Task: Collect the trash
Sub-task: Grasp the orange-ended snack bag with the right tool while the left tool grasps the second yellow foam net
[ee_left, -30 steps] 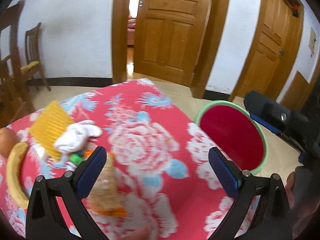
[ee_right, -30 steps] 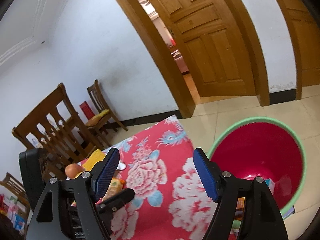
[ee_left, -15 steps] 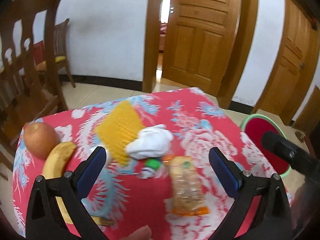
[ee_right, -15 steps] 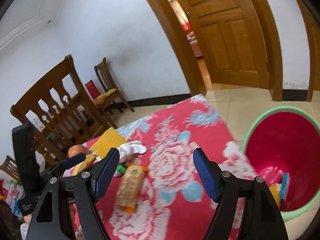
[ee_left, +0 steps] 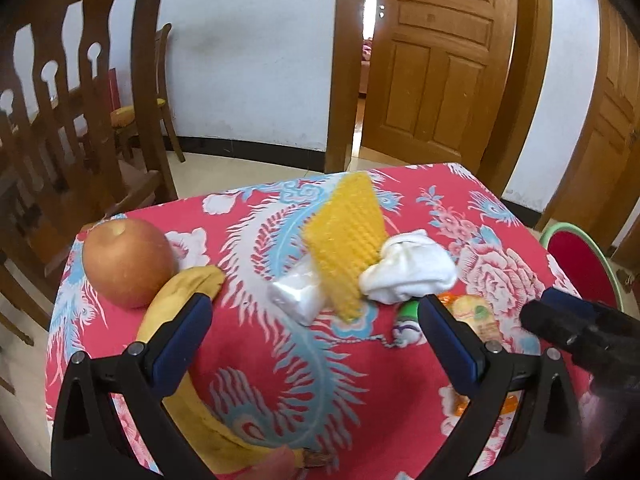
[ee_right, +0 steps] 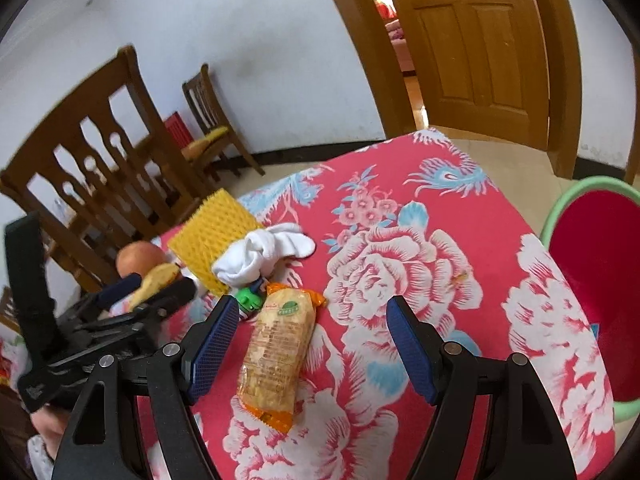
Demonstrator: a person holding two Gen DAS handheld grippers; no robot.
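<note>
Floral tablecloth, one apple, one banana, one snack packet, both grippers' fingers apart, empty

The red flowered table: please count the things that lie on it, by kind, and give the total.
Fruit: 2, an apple and a banana.
Wrappers and packets: 3, a snack packet, a yellow foam net and a small white packet.
Cloth: 1, a white sock.
Small items: 1, a green and white thing, too hidden to name.
Total: 7.

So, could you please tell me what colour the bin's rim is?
The bin's rim is light green, around a red inside; the right wrist view shows it best.
</note>
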